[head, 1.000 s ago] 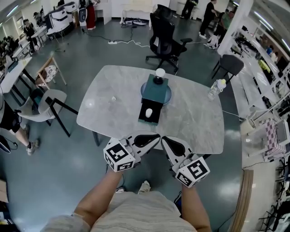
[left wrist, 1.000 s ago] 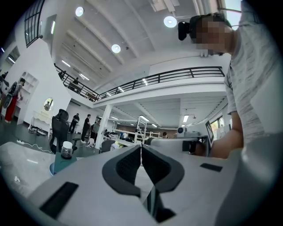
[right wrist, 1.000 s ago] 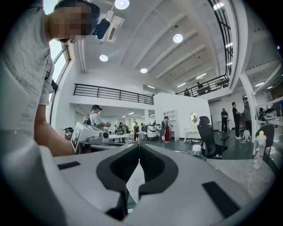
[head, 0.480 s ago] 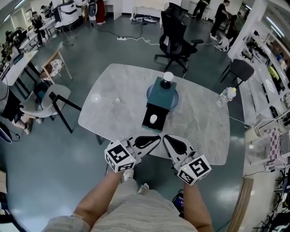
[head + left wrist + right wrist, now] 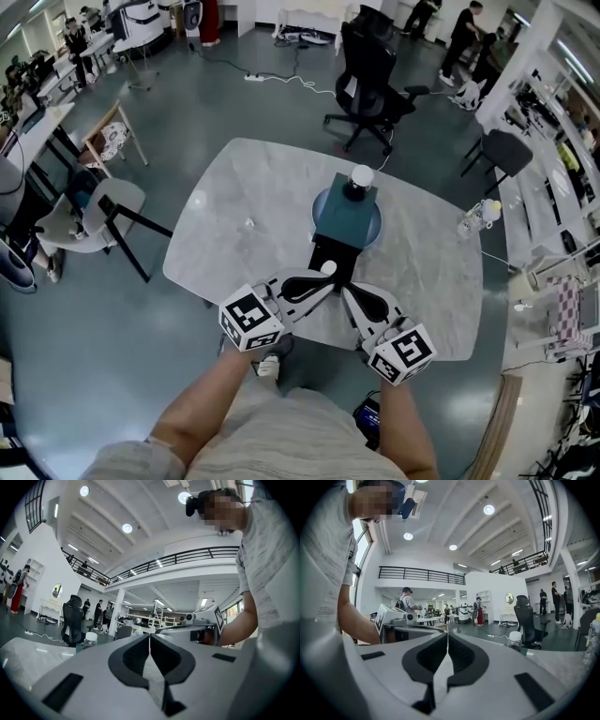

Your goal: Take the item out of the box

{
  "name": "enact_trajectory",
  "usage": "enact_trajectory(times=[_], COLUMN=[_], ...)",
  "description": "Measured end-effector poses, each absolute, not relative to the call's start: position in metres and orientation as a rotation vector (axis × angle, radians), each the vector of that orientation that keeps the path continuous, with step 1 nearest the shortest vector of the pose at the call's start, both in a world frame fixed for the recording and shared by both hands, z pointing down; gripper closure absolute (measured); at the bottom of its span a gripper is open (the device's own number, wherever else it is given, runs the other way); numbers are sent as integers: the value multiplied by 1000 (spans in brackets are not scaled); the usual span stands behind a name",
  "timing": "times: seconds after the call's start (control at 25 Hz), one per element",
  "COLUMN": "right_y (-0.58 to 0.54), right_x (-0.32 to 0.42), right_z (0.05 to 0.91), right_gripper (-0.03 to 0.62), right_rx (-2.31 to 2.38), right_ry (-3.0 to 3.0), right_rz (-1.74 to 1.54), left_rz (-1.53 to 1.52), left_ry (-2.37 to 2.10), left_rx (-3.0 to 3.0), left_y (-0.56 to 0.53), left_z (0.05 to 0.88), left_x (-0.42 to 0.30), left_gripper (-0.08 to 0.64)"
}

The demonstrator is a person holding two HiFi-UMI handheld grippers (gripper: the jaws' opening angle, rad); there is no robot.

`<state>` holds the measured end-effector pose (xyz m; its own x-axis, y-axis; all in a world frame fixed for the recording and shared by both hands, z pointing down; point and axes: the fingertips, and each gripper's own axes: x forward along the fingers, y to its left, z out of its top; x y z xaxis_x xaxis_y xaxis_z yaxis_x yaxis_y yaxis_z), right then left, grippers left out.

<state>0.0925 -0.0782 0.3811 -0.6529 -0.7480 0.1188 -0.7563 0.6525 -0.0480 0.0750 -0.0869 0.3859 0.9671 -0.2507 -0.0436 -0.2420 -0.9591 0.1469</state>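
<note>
Right now the left gripper (image 5: 323, 281) has its jaws pressed together with nothing between them, and the right gripper (image 5: 349, 292) beside it is closed and empty too. Both tips hang at the near end of the black tray (image 5: 335, 251). The white item (image 5: 328, 268) lies in that tray, just off the left gripper's tip at twelve o'clock; whether they touch I cannot tell. Further along twelve o'clock the teal box (image 5: 345, 208) rests on a blue plate (image 5: 373, 228), with a white ball (image 5: 362, 174) on a dark stand at its far end. A water bottle (image 5: 478, 217) stands at two o'clock on the marble table (image 5: 244, 202).

The step in hand looks like the reach for the item. To do it well, one gripper should part its jaws before descending, straddle the item from above and close gently, since a small rounded thing may squirt out. The other could steady the box.

A second ago the box sat well apart from the grippers; now their tips are over the tray's near end, jaws together as before.
</note>
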Motion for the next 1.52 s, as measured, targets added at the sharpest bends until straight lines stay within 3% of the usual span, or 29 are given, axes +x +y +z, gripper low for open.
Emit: enact_trajectory(times=[0.64, 1.52], right_y=[-126, -165], right_x=[92, 102], right_z=[432, 520], right_gripper=[568, 393], right_rx=[1236, 1011], right_ry=[-2692, -2539], right_rz=[170, 243], left_rz=[-20, 13], left_ry=[-330, -454], left_rx=[2941, 2835], left_y=[-136, -181], left_z=[426, 465], left_x=[77, 84], left_gripper=[540, 540])
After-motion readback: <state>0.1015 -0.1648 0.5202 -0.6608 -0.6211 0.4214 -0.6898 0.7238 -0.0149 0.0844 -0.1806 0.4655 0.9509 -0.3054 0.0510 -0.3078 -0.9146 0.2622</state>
